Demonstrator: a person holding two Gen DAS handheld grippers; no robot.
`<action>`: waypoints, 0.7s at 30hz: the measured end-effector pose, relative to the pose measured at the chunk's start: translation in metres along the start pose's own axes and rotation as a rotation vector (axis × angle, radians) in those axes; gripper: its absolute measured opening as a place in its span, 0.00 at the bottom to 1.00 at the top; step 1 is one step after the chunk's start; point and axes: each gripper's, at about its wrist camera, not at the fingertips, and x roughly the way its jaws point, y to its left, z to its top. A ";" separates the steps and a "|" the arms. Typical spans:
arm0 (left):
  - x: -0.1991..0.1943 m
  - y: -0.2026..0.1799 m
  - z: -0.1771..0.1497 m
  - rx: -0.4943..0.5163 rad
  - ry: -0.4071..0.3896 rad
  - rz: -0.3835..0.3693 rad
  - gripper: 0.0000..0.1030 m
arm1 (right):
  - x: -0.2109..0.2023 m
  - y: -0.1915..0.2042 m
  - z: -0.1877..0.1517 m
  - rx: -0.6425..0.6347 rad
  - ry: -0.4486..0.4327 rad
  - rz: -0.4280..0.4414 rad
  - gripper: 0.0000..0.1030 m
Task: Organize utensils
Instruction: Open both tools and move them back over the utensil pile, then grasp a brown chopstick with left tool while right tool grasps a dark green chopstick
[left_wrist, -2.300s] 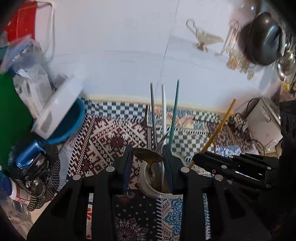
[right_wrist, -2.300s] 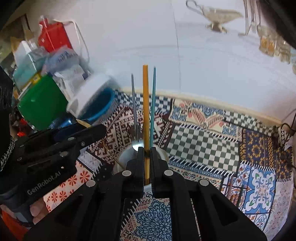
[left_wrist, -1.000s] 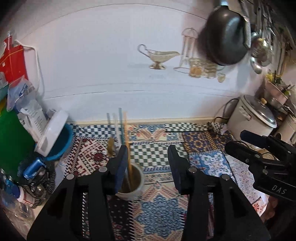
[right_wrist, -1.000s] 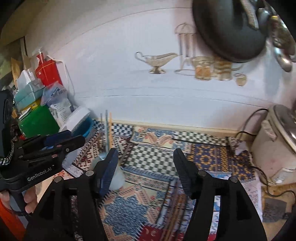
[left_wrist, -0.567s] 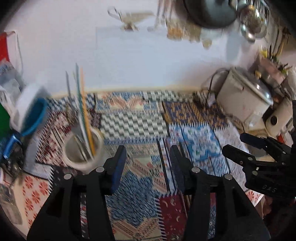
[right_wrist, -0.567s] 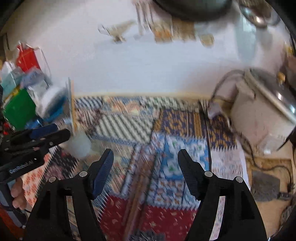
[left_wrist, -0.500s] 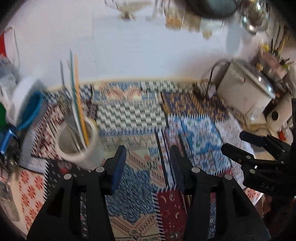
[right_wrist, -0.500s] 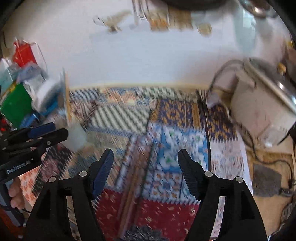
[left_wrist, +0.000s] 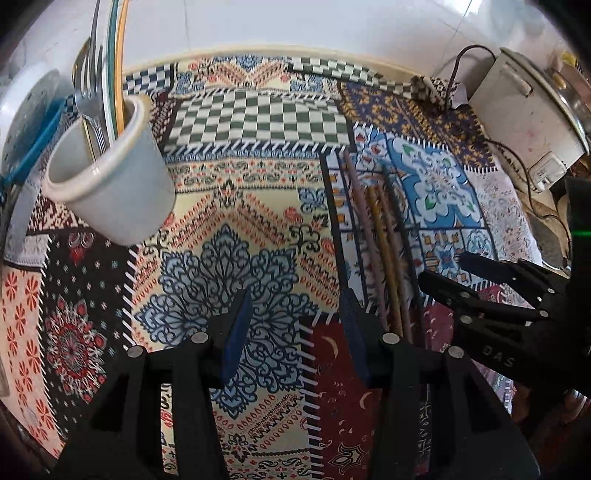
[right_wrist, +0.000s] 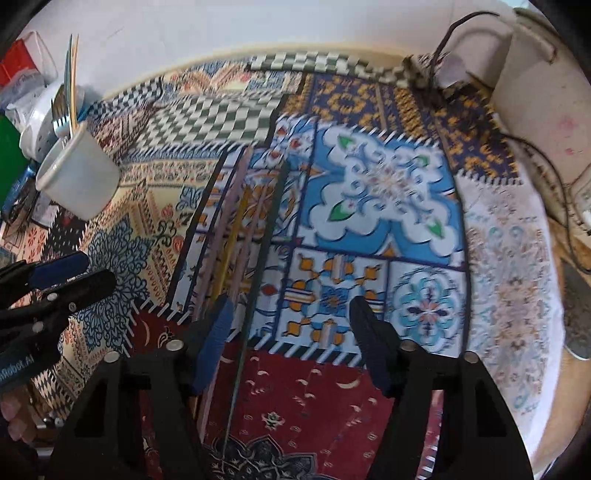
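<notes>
Tongs (left_wrist: 295, 332) lowered over chopsticks (left_wrist: 384, 251), "DAS" lettering (left_wrist: 498, 355)

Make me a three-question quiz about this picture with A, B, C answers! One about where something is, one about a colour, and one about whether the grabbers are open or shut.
1. Where do the loose chopsticks lie?
A. Flat on the patterned cloth
B. Inside the rice cooker
C. On the wall

2. What colour is the cup that holds the fork?
A. Red
B. White
C. Black

3. How do the jaws of the left gripper and right gripper stand?
A. Both apart, with nothing clamped
B. Both clamped on a fork
C. One shut on the cup

Answers:
1. A, the sticks lie side by side on the patterned cloth, in front of both grippers.
2. B, the cup is plain white, with a fork and long sticks standing in it.
3. A, each pair of jaws has a wide gap, and neither presses on a thing.
</notes>
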 end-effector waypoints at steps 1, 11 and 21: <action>0.001 0.000 -0.001 -0.002 0.004 0.001 0.47 | 0.003 0.001 0.000 -0.001 0.007 0.004 0.49; 0.020 -0.017 0.011 0.008 0.024 -0.068 0.47 | 0.015 0.010 0.001 -0.049 0.016 0.045 0.11; 0.060 -0.049 0.041 0.066 0.056 -0.062 0.22 | 0.003 -0.022 -0.003 -0.014 0.027 0.023 0.07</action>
